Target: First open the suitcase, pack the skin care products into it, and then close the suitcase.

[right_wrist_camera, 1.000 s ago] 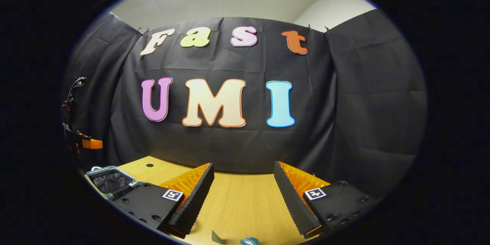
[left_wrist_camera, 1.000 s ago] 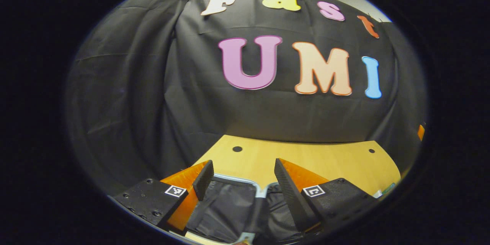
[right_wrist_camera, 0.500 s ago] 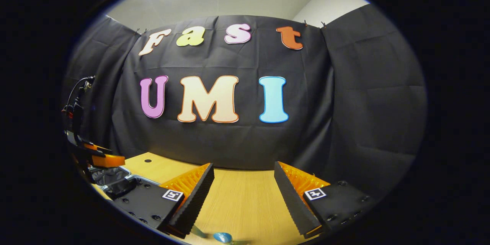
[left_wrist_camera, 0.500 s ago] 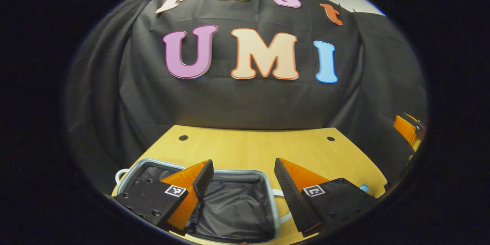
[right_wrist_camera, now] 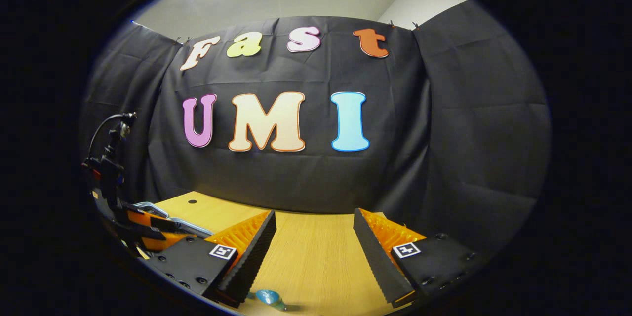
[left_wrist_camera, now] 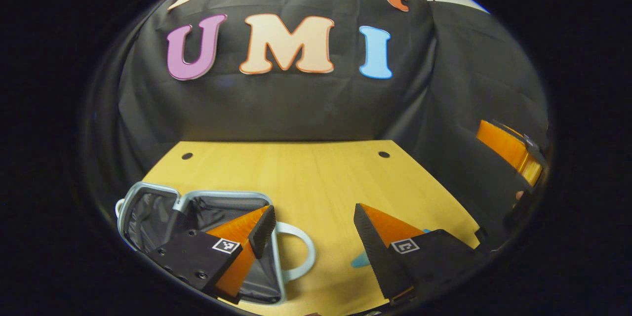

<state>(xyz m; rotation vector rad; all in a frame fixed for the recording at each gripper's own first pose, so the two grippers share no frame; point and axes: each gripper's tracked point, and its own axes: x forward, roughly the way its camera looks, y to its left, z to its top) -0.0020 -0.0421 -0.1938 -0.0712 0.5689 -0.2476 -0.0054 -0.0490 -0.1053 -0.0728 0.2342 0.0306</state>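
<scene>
Swung rightward, the left tool [left_wrist_camera: 313, 229] now hangs spread beside the open suitcase [left_wrist_camera: 197, 217]; right tool [right_wrist_camera: 314, 242] spread, empty.

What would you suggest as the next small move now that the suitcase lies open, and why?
Probably lower the right hand-held gripper onto the blue skin care product lying on the table just below its open fingers and close on it. The suitcase already lies open with its dark lining showing and nothing seen inside, and both grippers are empty, so packing seems the step due.
</scene>
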